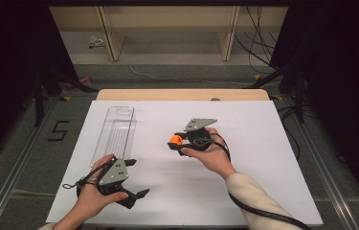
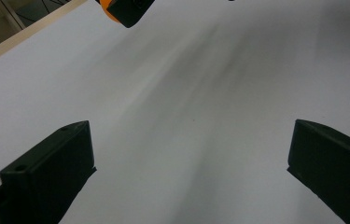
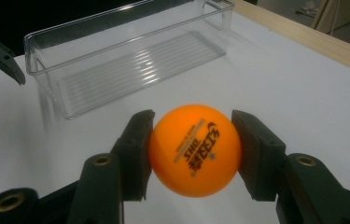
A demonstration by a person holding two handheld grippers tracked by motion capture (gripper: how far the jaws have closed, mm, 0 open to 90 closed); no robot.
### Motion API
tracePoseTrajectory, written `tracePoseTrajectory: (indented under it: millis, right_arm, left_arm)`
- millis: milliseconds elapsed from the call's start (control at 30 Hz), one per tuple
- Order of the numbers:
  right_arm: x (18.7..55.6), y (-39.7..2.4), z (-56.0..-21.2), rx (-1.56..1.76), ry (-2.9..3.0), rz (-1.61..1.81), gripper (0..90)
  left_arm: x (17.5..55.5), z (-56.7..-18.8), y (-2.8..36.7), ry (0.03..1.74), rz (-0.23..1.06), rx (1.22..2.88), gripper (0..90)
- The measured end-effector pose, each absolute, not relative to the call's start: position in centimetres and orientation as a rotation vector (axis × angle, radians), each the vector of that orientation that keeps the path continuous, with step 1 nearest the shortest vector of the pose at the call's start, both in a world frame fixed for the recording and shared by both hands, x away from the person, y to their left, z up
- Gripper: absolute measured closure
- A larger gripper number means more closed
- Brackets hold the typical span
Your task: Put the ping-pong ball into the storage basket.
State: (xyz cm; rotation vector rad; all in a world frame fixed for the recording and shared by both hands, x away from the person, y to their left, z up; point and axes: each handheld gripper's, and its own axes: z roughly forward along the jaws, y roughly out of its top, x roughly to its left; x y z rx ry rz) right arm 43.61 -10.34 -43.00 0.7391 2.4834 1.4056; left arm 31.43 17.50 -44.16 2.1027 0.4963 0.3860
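The right gripper (image 3: 193, 151) has its two jaws pressed against the sides of an orange ball (image 3: 195, 149), so the pick-up looks done: in the high view the ball (image 1: 175, 139) sits at the front of that gripper (image 1: 179, 142), near the middle of the white table (image 1: 263, 143) and seemingly lifted off it, though the height is hard to judge. The clear plastic box (image 1: 115, 132) lies well to the left of the ball with nothing inside, its ribbed floor bare in the right gripper view (image 3: 130, 60). What seems left is to carry the ball across to the box and let it go inside. The left gripper (image 1: 138, 178) rests at the near left of the table, close to the box's near end, with its jaws spread wide and nothing between them; in its own view there is bare table between them (image 2: 186, 140).
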Motion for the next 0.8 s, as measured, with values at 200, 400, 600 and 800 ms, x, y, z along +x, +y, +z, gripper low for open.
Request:
tracePoseTrajectory:
  millis: [200,400,600,800]
  right_arm:
    - [43.8,-10.2,-42.9,0.743,2.482,1.409,51.5]
    - [43.9,-9.9,-42.8,0.737,2.480,1.415,51.5]
    - [44.0,-9.6,-42.7,0.738,2.480,1.419,51.5]
    - [44.2,-9.2,-42.5,0.732,2.477,1.427,51.5]
  left_arm:
    - [31.4,-44.2,17.5,0.496,0.386,2.103,0.0]
    - [31.4,-44.1,17.5,0.496,0.388,2.103,0.0]
    - [31.4,-44.1,17.5,0.494,0.388,2.105,0.0]
    - [31.4,-44.1,17.4,0.494,0.387,2.104,0.0]
